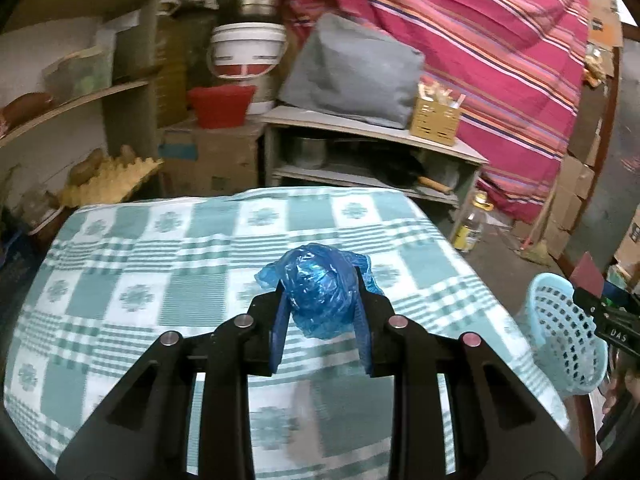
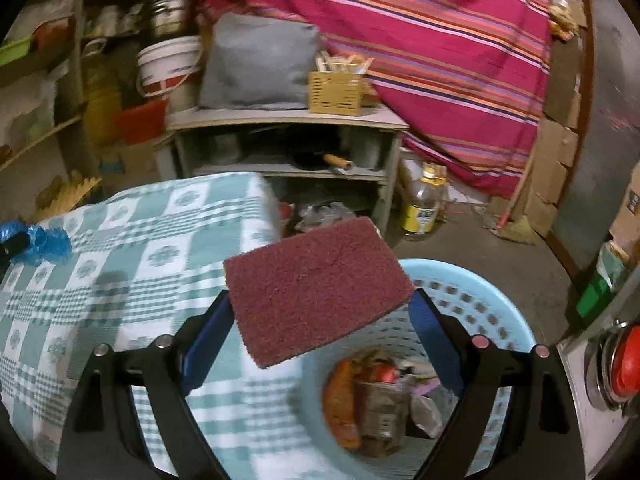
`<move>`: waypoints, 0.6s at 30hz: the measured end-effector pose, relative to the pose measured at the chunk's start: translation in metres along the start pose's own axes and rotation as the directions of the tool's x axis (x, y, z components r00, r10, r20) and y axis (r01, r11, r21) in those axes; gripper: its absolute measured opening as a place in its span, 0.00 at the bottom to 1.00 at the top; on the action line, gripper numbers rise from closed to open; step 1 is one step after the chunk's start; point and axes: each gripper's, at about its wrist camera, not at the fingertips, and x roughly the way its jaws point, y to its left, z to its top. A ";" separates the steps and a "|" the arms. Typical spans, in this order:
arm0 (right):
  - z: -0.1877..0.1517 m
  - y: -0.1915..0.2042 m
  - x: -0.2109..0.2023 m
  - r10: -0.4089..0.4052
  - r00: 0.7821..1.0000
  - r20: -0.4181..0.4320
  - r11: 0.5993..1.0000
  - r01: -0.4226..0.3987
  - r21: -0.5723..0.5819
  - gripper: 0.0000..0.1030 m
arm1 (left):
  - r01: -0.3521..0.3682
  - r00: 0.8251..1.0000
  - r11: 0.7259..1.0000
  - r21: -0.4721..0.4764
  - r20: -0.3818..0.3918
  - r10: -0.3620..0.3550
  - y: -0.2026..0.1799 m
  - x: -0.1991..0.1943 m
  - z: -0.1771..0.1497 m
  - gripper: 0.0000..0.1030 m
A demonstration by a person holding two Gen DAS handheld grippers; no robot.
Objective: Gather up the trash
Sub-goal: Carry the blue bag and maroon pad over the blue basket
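My left gripper (image 1: 320, 292) is shut on a crumpled blue plastic bag (image 1: 320, 284) and holds it above the green checked tablecloth (image 1: 140, 280). My right gripper (image 2: 320, 304) is shut on a maroon scouring pad (image 2: 316, 288), held at the table's right edge, partly over the light blue perforated basket (image 2: 492, 292). The basket holds several pieces of trash (image 2: 376, 404). The basket (image 1: 560, 332) and the pad (image 1: 588, 278) also show at the right of the left wrist view. The blue bag (image 2: 40, 240) shows at the far left of the right wrist view.
A grey shelf unit (image 1: 372, 152) with a grey cushion (image 1: 352, 72) and a yellow box stands behind the table. A plastic bottle (image 2: 424, 204) stands on the floor. A striped pink cloth (image 2: 440, 60) hangs at the back right. Buckets and shelves stand at the left.
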 end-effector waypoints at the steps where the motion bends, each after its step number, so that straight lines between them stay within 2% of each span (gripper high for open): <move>1: -0.001 -0.010 -0.002 -0.014 1.000 0.002 1.000 0.014 0.010 0.84 | 0.012 1.000 1.000 0.004 -0.002 -0.012 -0.008 0.002 0.000 0.26; 9: -0.012 -0.070 -0.005 -0.052 0.999 -0.015 0.997 0.053 0.062 0.84 | 0.108 0.994 0.993 0.058 -0.023 -0.106 -0.080 0.015 -0.005 0.26; 18: -0.028 -0.123 -0.003 -0.075 0.997 -0.035 0.988 0.079 0.134 0.84 | 0.228 0.972 0.964 0.138 -0.082 -0.219 -0.177 0.036 -0.023 0.27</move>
